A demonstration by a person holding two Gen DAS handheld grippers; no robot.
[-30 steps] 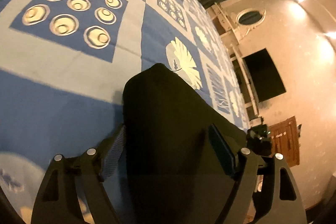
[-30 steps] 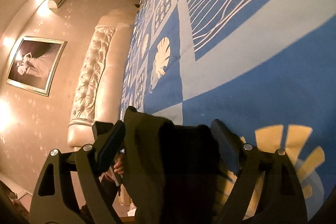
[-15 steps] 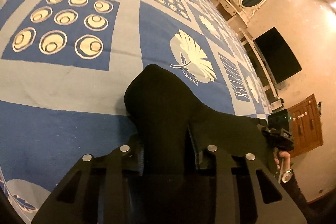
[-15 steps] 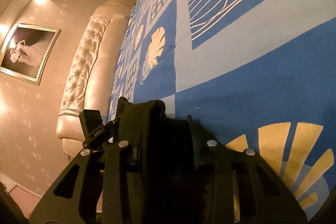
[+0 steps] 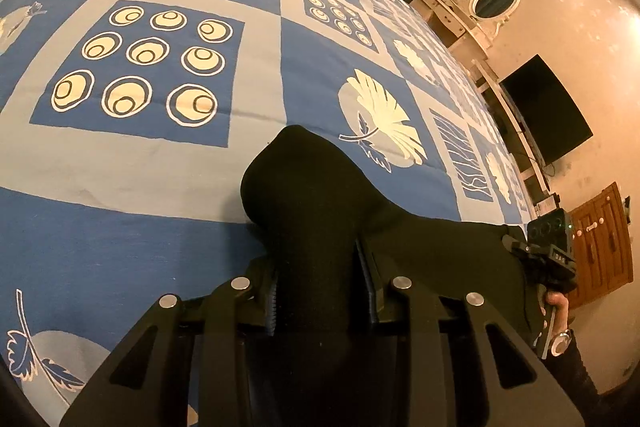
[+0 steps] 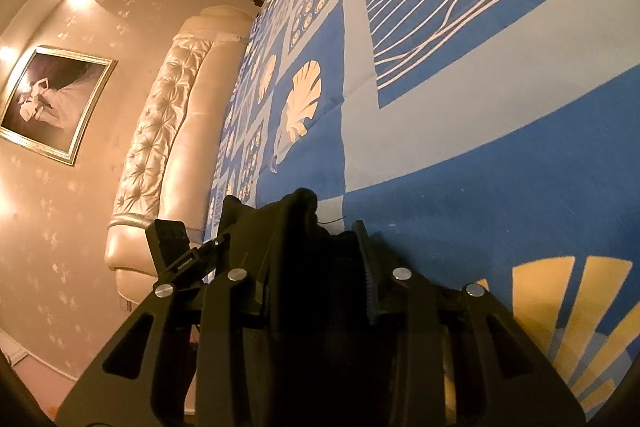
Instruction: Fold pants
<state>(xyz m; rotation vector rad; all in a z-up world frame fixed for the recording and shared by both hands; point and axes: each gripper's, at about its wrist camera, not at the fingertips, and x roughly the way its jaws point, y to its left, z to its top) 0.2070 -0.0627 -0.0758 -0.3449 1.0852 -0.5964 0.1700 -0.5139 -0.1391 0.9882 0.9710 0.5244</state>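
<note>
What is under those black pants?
The pants lie on a blue and cream patterned bedspread, which shows all around them. Both the left gripper and the right gripper pinch a bunch of the cloth. What the fabric covers cannot be seen.

Little legible text in either view. Left wrist view: small light characters on the side of the right gripper (image 5: 554, 259), too blurred to read. Right wrist view: faint printed line along the left gripper (image 6: 182, 259), also unreadable; the bedspread (image 5: 256, 75) carries patterns only.
</note>
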